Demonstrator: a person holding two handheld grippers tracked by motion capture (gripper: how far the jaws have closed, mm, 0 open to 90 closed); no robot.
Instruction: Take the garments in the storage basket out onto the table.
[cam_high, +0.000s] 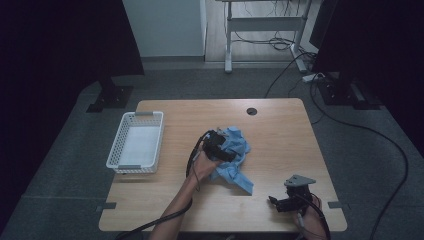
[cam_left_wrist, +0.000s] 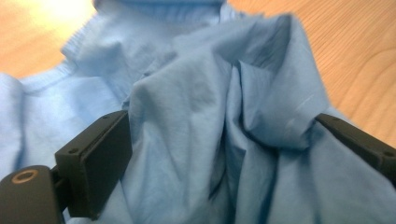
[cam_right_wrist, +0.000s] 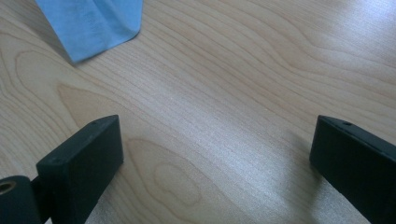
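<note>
One blue cloth (cam_high: 232, 157), one white basket (cam_high: 136, 142), two hand-held grippers, one wooden table (cam_high: 280, 135).

I see a white basket (cam_high: 135, 142) at nine o'clock on my wooden table (cam_high: 280, 145), a round cable hole (cam_high: 251, 111) at twelve, cables (cam_high: 350, 125) on the floor at two.

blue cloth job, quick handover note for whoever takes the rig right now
Left gripper: jaws wide, a bunched fold of the cloth between them, not clamped.
Right gripper: open, empty, low over the bare table at the near right corner.
Cloth lies crumpled mid-table; the white basket at the left is empty.
Done: nothing in the basket.
Left: probably grip the cloth and carry it there.
</note>
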